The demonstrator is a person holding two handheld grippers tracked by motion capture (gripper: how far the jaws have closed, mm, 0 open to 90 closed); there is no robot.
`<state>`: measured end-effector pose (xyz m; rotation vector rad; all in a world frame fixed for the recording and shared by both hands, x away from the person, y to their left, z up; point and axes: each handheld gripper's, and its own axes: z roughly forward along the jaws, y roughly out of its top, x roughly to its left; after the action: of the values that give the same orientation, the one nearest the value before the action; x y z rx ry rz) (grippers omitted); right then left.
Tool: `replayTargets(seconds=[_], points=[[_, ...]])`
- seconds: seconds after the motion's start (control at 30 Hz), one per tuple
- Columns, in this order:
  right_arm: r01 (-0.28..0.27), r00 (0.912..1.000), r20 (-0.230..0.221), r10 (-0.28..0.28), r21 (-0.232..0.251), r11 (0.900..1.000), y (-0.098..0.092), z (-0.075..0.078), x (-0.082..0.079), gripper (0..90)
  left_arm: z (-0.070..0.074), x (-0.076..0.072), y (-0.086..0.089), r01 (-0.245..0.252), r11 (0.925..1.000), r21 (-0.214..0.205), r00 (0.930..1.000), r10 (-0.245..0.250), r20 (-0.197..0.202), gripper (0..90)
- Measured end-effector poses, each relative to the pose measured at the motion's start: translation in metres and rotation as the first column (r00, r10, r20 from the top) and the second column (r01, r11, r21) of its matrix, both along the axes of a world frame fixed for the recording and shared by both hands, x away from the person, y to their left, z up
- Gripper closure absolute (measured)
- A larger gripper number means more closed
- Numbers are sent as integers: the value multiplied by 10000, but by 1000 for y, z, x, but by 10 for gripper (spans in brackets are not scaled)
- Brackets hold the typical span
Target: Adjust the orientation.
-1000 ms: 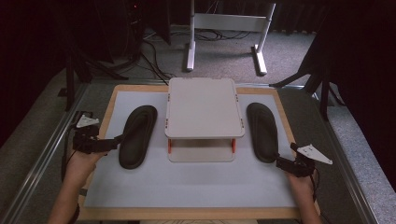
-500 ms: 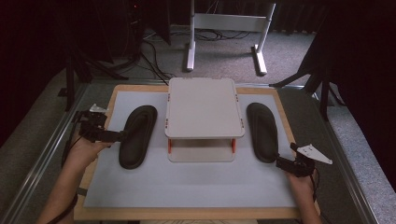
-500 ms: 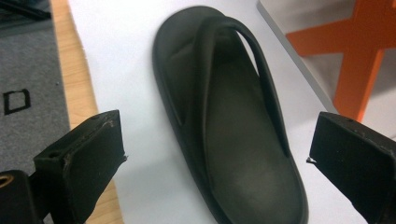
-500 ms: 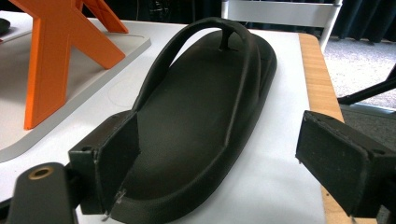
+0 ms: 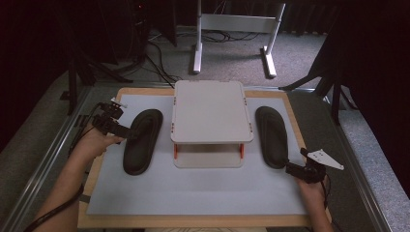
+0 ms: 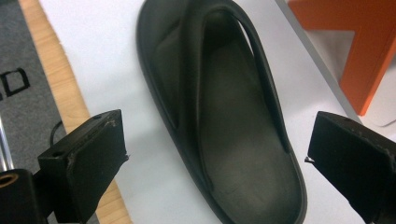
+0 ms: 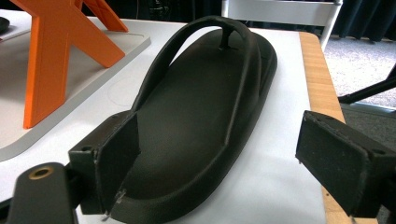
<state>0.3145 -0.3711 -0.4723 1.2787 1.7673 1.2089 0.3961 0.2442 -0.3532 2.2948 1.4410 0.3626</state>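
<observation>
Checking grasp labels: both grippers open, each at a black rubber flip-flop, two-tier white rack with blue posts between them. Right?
The posts are orange, not blue, as both gripper views show. The rest holds: left gripper and right gripper open, each at a black rubber flip-flop, the white rack between.

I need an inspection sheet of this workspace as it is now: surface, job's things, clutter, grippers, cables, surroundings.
Surface: grey mat on a wooden board.
Job's things: left sandal and right sandal flank a two-tier rack with orange posts.
Clutter: nothing seen.
Grippers: left gripper open over the left sandal; right gripper open at the right sandal's heel.
Cables: a black cable along the left forearm.
Surroundings: carpet, floor cables, white stand.
</observation>
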Motion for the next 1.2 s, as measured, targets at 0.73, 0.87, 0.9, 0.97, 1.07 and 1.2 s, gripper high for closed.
replayTargets(seconds=[0.73,0.87,0.9,0.97,1.07,1.2], points=[[-94,10000,-7,94,66,9999,-1,0,0,132,-14,48,-30,898,9937,678,9719,-725,-2238,58],[-116,9999,-35,117,48,9999,-1,0,0,132,-22,54,-24,914,9933,704,9638,-705,-2572,86],[-114,9999,-28,114,39,9999,-1,0,0,132,-23,55,-22,815,9937,766,9642,-592,-2584,87],[-127,9999,-48,127,15,9999,0,0,1,132,-24,58,-17,803,9941,734,9630,-584,-2632,138],[-114,9999,-48,114,-60,9999,0,-1,1,132,-23,63,-11,617,9974,383,9667,-501,-2508,165],[-118,9999,-64,118,-62,9999,0,-1,1,132,-23,69,-8,408,9989,224,9685,-340,-2466,219]])
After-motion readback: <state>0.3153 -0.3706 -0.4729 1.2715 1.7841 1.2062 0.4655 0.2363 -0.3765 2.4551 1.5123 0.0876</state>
